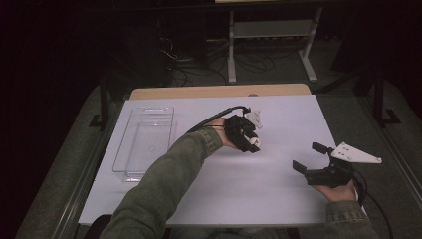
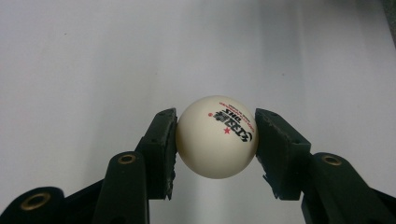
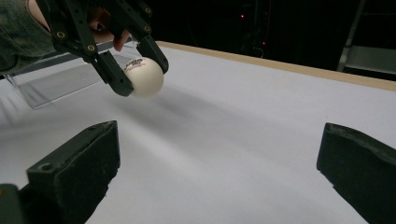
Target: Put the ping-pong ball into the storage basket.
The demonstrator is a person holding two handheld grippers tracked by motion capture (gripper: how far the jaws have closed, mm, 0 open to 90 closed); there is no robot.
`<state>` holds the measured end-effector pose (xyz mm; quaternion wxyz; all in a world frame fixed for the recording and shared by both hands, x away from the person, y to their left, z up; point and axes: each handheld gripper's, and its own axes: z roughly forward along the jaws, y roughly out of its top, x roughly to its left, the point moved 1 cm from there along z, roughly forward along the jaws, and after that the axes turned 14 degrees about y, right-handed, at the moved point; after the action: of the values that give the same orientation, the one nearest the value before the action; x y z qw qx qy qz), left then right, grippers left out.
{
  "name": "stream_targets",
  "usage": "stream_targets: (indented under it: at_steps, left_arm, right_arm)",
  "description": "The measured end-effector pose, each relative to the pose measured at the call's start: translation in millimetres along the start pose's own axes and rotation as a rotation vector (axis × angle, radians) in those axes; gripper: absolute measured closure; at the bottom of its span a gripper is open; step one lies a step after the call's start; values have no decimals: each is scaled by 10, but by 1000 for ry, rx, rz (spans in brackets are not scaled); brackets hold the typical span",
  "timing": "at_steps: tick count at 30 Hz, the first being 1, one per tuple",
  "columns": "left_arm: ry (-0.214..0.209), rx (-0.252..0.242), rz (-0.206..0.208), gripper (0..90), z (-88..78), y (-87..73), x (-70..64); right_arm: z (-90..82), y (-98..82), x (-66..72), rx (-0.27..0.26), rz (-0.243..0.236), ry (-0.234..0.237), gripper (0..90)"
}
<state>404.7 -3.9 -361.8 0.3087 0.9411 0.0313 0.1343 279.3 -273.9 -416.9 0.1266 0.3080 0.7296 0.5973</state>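
You are clamping the ping-pong ball (image 2: 216,136) in your left gripper (image 1: 247,135), clear above the white table (image 1: 278,114). Your right gripper (image 1: 314,158) is idling wide open, well apart. The clear tray (image 1: 144,142) is lying at the left, nothing visible inside.

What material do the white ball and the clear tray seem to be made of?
Ball: probably thin matte plastic, like a table-tennis ball, judging by its smooth cream surface with printed logo and red star. Tray: probably clear hard plastic, possibly acrylic, since the table shows through its walls and its rims catch light.
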Motion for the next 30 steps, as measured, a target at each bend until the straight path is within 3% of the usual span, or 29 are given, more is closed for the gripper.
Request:
stream_targets:
  at_steps: [24, 30]
  left_arm:
    - [38, 9, 20, 505, -334, -89, 1]
    - [31, 11, 32, 505, -406, -103, -45]
  right_arm:
    - [0, 5, 18, 5, -10, 4, 0]
    - [3, 3, 18, 7, -9, 5, 0]
